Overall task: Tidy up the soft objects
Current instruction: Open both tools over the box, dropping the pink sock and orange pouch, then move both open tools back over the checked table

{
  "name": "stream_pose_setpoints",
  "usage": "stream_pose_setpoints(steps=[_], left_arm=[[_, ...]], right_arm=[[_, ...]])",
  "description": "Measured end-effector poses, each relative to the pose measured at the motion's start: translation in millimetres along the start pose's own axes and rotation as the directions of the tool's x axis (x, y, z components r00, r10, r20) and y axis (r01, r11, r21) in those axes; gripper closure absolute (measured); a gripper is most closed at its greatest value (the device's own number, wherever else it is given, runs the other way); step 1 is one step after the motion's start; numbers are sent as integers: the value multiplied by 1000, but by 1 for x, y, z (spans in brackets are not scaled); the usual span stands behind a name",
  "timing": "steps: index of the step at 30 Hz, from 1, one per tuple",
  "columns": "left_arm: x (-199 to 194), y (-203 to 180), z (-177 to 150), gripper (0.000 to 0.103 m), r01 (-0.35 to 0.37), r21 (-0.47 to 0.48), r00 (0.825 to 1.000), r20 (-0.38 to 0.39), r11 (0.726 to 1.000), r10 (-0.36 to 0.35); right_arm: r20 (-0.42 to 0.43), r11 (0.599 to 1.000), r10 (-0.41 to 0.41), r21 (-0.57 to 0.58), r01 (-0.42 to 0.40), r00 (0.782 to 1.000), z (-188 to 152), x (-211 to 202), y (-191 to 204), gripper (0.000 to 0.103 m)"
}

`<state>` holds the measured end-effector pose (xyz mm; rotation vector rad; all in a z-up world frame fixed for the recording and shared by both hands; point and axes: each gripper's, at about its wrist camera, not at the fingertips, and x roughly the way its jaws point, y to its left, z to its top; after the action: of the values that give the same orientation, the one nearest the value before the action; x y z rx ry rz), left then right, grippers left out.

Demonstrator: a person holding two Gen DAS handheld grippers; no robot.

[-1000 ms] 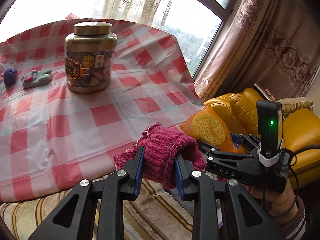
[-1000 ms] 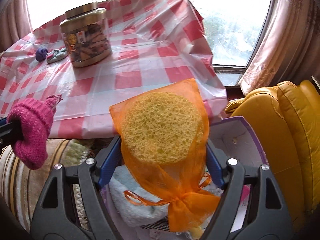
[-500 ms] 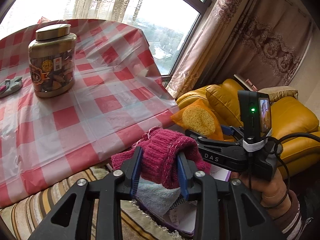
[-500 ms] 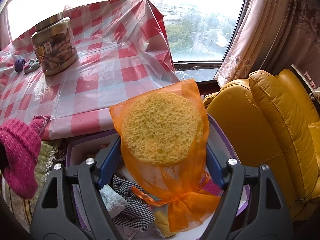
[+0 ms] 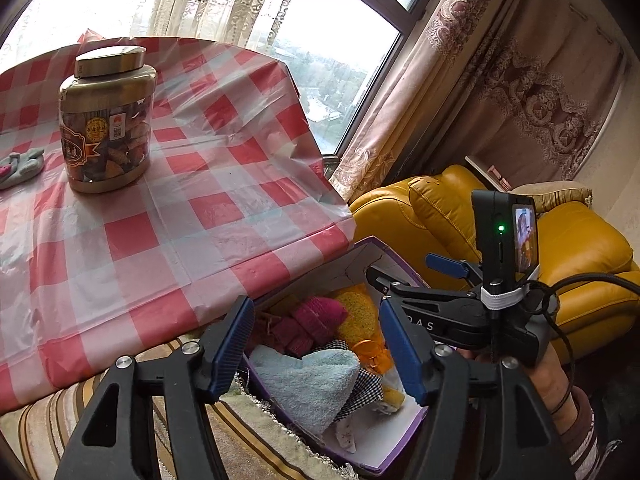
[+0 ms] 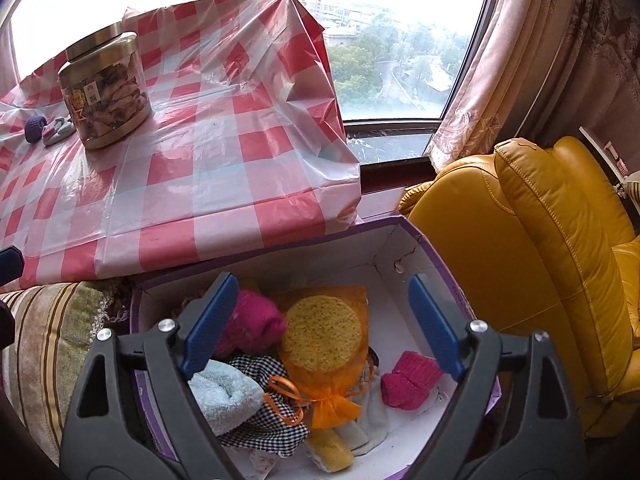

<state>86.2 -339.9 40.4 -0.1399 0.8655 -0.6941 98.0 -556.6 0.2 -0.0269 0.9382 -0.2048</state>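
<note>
A purple-edged white box point(image 6: 404, 248) stands on the floor beside the table and holds soft things. In it lie the magenta knit sock point(image 6: 252, 322), the yellow sponge in its orange mesh bag point(image 6: 322, 340), a light blue towel point(image 6: 224, 394), a checked cloth point(image 6: 264, 420) and a second magenta knit piece point(image 6: 408, 384). My right gripper point(image 6: 320, 320) is open and empty above the box. My left gripper point(image 5: 316, 344) is open and empty above the box point(image 5: 372, 246), over the sock point(image 5: 316, 320) and towel point(image 5: 308, 384). The right gripper point(image 5: 408, 276) also shows in the left wrist view.
A table with a red-checked plastic cloth point(image 6: 208, 152) carries a gold-lidded jar point(image 6: 104, 92), a purple knit ball point(image 6: 35, 128) and a small grey-green soft toy point(image 6: 58, 130). A yellow leather sofa point(image 6: 540, 248) stands right of the box. A striped cushion point(image 6: 44, 340) lies left.
Both grippers have opened. The magenta sock has dropped from my left gripper and the sponge bag from my right gripper; both now lie in the box.
</note>
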Motion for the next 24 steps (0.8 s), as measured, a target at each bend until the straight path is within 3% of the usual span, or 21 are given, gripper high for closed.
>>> stream_pose_setpoints(steps=[7, 15, 24], left_arm=[[-6, 13, 1, 37, -6, -33, 1000, 13, 999, 6], [-19, 44, 1, 37, -58, -104, 998, 20, 993, 60], [-57, 125, -5, 37, -159, -296, 983, 43, 942, 179]], right_arm=[[-4, 999, 18, -30, -19, 1000, 2, -3, 15, 14], [-26, 984, 118, -132, -121, 993, 1, -11, 64, 14], [-62, 926, 230, -292, -237, 971, 3, -26, 146, 14]])
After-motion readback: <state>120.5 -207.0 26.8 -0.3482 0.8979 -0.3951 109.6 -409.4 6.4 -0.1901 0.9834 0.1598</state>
